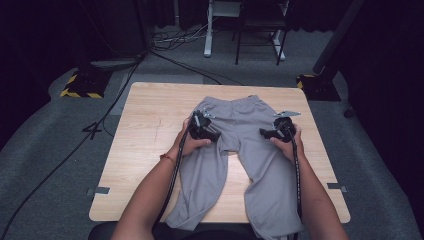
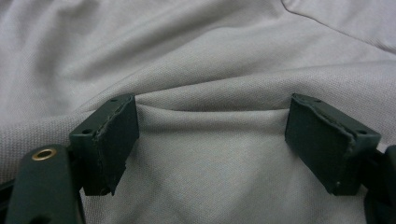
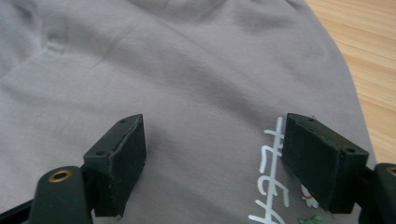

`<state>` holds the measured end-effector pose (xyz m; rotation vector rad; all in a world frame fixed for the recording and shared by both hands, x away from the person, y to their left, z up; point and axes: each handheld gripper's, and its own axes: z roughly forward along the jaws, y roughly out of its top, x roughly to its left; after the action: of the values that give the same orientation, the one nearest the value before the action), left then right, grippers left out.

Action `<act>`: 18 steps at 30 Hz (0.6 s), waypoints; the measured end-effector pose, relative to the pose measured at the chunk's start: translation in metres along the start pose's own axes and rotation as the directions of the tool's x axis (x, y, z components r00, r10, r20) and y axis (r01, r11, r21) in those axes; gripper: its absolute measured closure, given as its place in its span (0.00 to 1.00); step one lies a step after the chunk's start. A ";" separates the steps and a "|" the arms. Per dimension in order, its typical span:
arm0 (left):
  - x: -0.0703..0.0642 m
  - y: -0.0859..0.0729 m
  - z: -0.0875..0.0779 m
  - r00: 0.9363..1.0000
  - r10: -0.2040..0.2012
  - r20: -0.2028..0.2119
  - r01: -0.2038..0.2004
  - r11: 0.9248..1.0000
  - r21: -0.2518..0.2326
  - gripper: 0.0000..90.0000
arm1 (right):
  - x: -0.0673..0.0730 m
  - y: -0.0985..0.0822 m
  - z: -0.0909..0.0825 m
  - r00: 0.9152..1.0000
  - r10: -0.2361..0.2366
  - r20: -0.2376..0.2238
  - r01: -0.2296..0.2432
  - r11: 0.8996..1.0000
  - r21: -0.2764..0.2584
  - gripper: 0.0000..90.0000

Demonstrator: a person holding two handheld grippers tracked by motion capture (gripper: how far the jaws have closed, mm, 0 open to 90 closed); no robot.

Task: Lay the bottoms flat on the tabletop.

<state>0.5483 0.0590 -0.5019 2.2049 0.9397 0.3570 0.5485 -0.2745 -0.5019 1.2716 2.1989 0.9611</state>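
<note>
We see grey pants point(image 1: 240, 145) flat on table point(image 1: 145, 135), legs toward us. Left gripper point(image 1: 206, 131) jaws spread over raised fold, not pinching. Right gripper point(image 1: 272, 133) jaws wide apart above fabric by white print point(image 3: 268, 186).

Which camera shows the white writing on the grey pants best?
The right gripper view: the white writing sits close up on the grey pants, beside one pad of the open right claw. The high view shows the whole pants but too small for writing. The left gripper view shows plain wrinkled cloth.
</note>
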 end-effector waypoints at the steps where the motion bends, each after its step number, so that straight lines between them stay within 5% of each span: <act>1: 0.001 0.002 0.002 1.000 -0.002 -0.004 0.002 1.000 0.003 0.20 | -0.004 0.001 0.001 1.000 0.010 0.014 -0.010 1.000 0.000 0.24; 5: 0.002 0.007 0.001 1.000 -0.016 -0.026 0.017 0.999 0.036 0.22 | -0.010 0.003 0.001 0.998 0.036 0.043 -0.037 0.999 0.015 0.28; 7: -0.002 0.007 -0.008 1.000 -0.009 -0.025 0.011 0.996 0.089 0.26 | -0.005 0.004 -0.004 0.998 0.031 0.047 -0.033 0.999 0.038 0.34; 12: -0.020 -0.022 -0.050 0.995 0.093 0.027 -0.094 0.993 0.072 0.27 | 0.029 0.004 -0.033 0.994 -0.082 -0.071 0.083 0.996 0.011 0.34; 14: -0.025 -0.038 -0.068 0.993 0.119 0.022 -0.121 0.990 0.066 0.26 | 0.052 0.002 -0.050 0.979 -0.134 -0.151 0.132 0.991 -0.025 0.34; 18: -0.030 -0.067 -0.103 0.990 0.112 0.086 -0.115 0.993 0.035 0.27 | 0.110 -0.005 -0.082 0.913 -0.283 -0.293 0.268 0.959 -0.091 0.37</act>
<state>0.4418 0.1220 -0.4745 2.2974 0.7849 0.2974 0.4376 -0.2093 -0.4526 0.8007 2.4839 1.1462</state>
